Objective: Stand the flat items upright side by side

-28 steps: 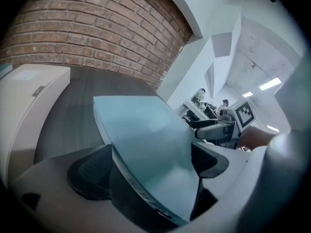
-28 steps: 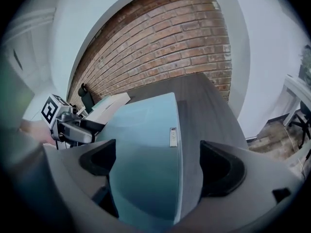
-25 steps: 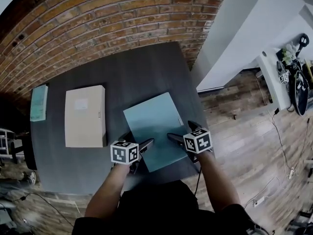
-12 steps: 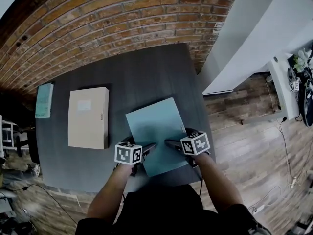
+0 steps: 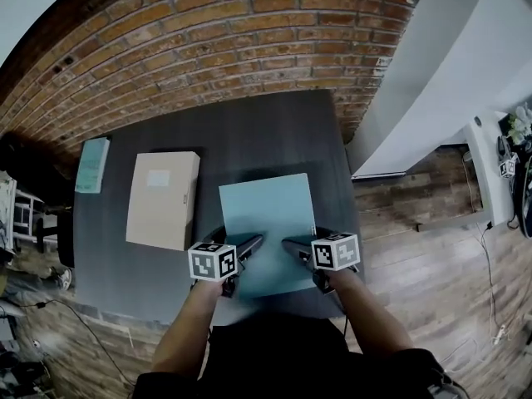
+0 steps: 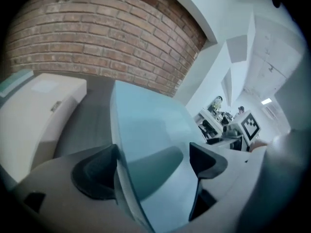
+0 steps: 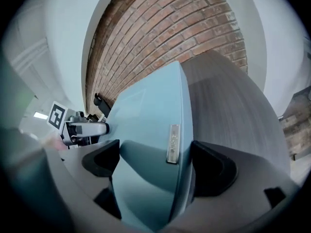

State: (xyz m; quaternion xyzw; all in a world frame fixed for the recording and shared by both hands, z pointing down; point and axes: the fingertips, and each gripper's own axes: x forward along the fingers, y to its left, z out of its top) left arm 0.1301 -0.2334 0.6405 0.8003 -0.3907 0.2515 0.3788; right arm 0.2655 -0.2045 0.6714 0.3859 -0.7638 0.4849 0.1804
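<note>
At the centre of the head view, on the near half of the dark worktop (image 5: 258,131), lies a flat pale-teal box (image 5: 264,223), face up, its near edge close to the worktop's lower edge. A small metal clasp (image 7: 173,142) sits on its right side wall, seen in the right gripper view.

Both tools work at the box's near corners. The left hand-held gripper (image 5: 234,239) straddles the lower-left corner. In its own view, the left jaw lies against the box's side wall (image 6: 146,130) and the right jaw stands clear above the top face, so the jaws are wide and not clamped. The right hand-held gripper (image 5: 307,239) straddles the lower-right corner. Its right jaw is beside the wall that bears the clasp, and its left jaw is apart over the teal top (image 7: 150,130), so it is also wide, with the corner between the jaws. Both pairs of jaws have just been closing a little.

Left of the teal box, apart from it, a beige flat box (image 5: 162,199) lies face up on the worktop. Further to the upper left, at the worktop's edge, lies a smaller teal flat item (image 5: 91,165).

A red brick wall (image 5: 208,40) fills the top of the frame beyond the worktop. To the right is a wooden floor (image 5: 432,239).
</note>
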